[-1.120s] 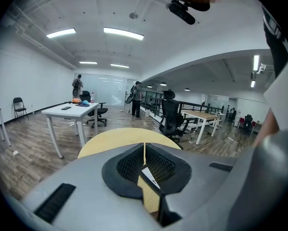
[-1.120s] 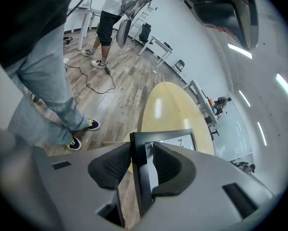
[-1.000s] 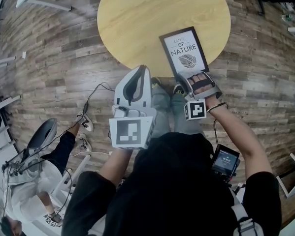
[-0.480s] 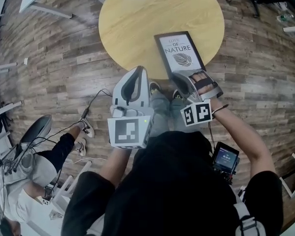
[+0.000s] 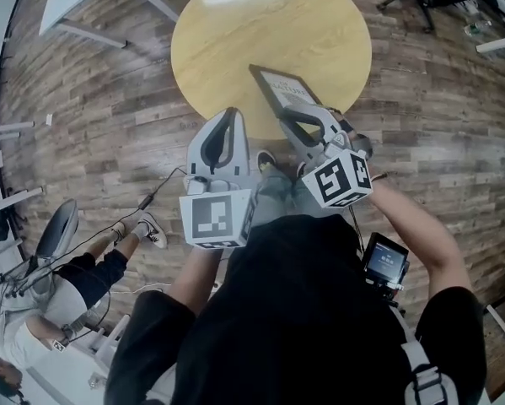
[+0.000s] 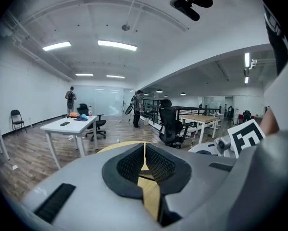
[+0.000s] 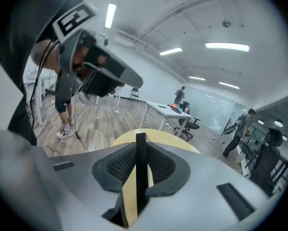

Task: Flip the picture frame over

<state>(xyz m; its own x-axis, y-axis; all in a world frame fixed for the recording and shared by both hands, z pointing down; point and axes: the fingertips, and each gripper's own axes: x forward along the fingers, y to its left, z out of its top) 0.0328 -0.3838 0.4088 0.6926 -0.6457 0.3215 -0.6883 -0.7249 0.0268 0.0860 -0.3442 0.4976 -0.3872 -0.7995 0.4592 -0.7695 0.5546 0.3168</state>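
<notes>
Head view: right hand-held gripper [image 5: 291, 118], just closed further, pinches picture frame [image 5: 275, 85]; left hand-held gripper [image 5: 228, 115] pressed together.

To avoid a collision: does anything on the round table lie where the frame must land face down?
Nothing visible does. The right claw, jaws just closed further, grips the picture frame by its edge; nothing else lies on the table.

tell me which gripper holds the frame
The right gripper: its jaws have just been closing and clamp the frame by its edge. The left gripper is shut, empty.
</notes>
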